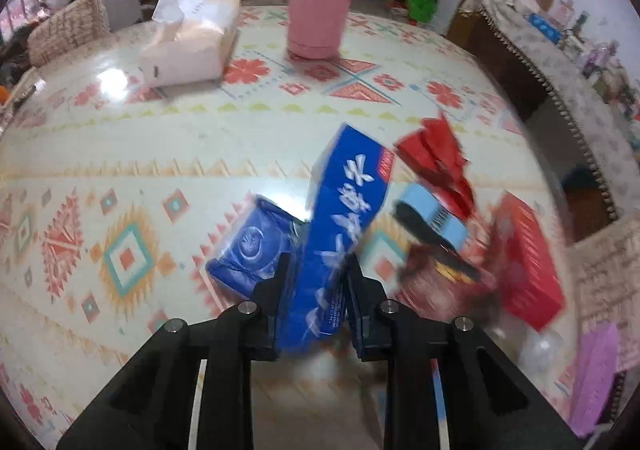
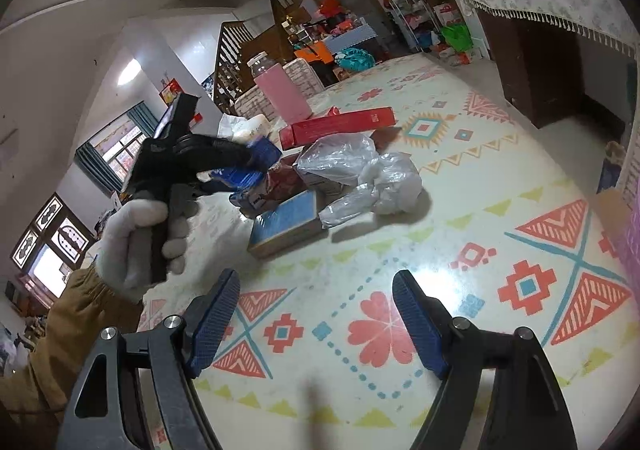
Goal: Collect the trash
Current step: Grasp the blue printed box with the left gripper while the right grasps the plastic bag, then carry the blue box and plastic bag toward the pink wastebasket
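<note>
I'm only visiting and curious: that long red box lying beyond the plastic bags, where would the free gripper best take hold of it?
Grip the long red box across its narrow width, near the middle of its length, coming down from above. It lies flat on the table, so its long sides are exposed, and a middle hold should keep it from tipping. The right gripper is open and free; the crumpled plastic bags crowd the near side.

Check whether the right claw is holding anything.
No, the right claw stands open over the bare patterned table, with nothing between its blue pads.
</note>
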`<action>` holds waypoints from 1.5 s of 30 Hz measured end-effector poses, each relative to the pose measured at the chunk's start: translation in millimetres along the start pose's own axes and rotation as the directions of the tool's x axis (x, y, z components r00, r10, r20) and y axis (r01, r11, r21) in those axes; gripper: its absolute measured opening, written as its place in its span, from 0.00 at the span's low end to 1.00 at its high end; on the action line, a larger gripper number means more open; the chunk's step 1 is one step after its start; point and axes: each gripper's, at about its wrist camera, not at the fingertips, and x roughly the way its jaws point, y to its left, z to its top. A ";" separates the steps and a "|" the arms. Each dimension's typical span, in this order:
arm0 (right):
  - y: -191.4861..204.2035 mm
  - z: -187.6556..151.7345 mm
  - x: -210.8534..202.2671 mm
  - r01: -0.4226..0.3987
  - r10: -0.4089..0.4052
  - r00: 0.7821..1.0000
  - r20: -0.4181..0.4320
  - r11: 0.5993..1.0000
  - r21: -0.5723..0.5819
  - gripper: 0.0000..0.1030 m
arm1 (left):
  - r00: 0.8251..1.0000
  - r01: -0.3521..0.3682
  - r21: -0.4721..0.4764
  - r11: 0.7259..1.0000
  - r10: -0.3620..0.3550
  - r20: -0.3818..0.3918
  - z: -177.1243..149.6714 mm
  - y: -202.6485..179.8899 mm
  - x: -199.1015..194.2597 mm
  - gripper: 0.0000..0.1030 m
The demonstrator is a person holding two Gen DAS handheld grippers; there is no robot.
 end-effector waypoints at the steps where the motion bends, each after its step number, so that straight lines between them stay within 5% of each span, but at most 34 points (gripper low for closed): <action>1: 0.0 0.1 0.2 0.003 -0.003 1.000 -0.001 1.000 0.001 0.80 | 1.000 0.007 0.004 1.000 -0.007 0.010 -3.2 0.4 -5.7 0.20; 15: 3.7 -0.8 8.0 0.080 -0.081 0.996 -0.023 0.997 -0.014 0.81 | 0.977 0.163 0.041 0.986 -0.167 0.135 -86.9 32.9 -98.7 0.20; 24: 1.4 3.5 16.4 0.165 -0.166 0.984 -0.067 0.986 -0.009 0.82 | 0.980 0.094 0.089 0.992 -0.108 0.169 -114.2 32.6 -79.7 0.20; 33: -2.7 58.6 48.3 0.344 -0.354 0.933 -0.064 0.930 -0.126 0.85 | 0.975 0.148 0.082 0.986 -0.159 0.152 -124.2 43.0 -61.5 0.20; 40: -10.5 74.9 89.5 0.373 -0.383 0.918 -0.108 0.922 -0.103 0.85 | 0.972 0.190 0.080 0.979 -0.199 0.126 -126.9 47.3 -55.8 0.20; 44: -9.5 69.7 95.9 0.362 -0.369 0.921 -0.128 0.929 -0.075 0.48 | 0.969 0.200 0.082 0.976 -0.209 0.132 -129.1 46.5 -59.3 0.20; 45: -8.6 68.4 94.5 0.355 -0.361 0.924 -0.129 0.932 -0.069 0.47 | 0.968 0.202 0.083 0.976 -0.211 0.133 -129.4 46.4 -60.0 0.20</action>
